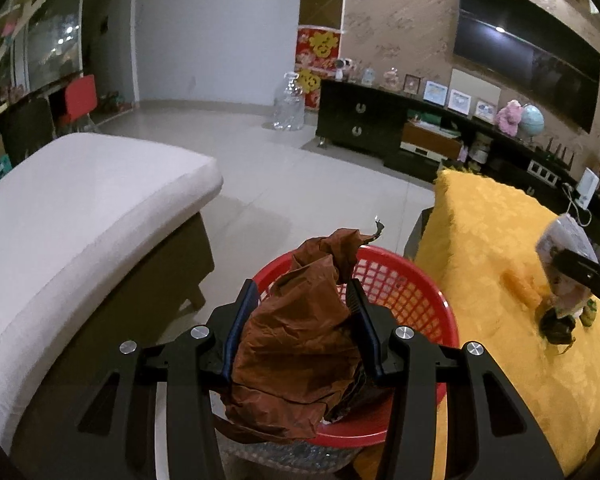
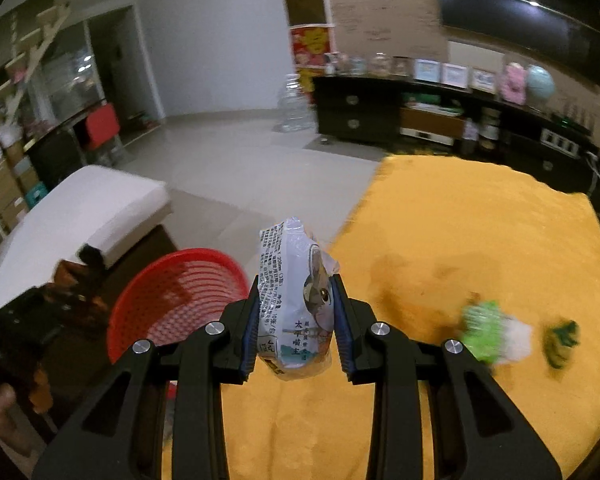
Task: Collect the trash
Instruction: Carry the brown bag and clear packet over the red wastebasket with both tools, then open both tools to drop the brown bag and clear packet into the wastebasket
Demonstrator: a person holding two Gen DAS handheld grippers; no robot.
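Observation:
My left gripper (image 1: 304, 292) is shut on a crumpled brown paper bag (image 1: 296, 344) and holds it over the red mesh basket (image 1: 404, 284). My right gripper (image 2: 296, 292) is shut on a white printed snack wrapper (image 2: 292, 296), held above the yellow cloth (image 2: 460, 240), right of the basket (image 2: 172, 296). That wrapper (image 1: 564, 248) and the right gripper's finger show at the right edge of the left wrist view. A green wrapper (image 2: 488, 328) and a dark green scrap (image 2: 560, 340) lie on the cloth. Dark scraps (image 1: 560, 324) show on the cloth (image 1: 480, 240).
A white cushioned bench (image 1: 80, 208) stands left of the basket. Tiled floor (image 1: 300, 168) lies beyond. A dark TV cabinet (image 1: 364, 120) with frames and toys runs along the far wall under a television (image 1: 528, 48). A clear water jug (image 1: 288, 104) stands by the wall.

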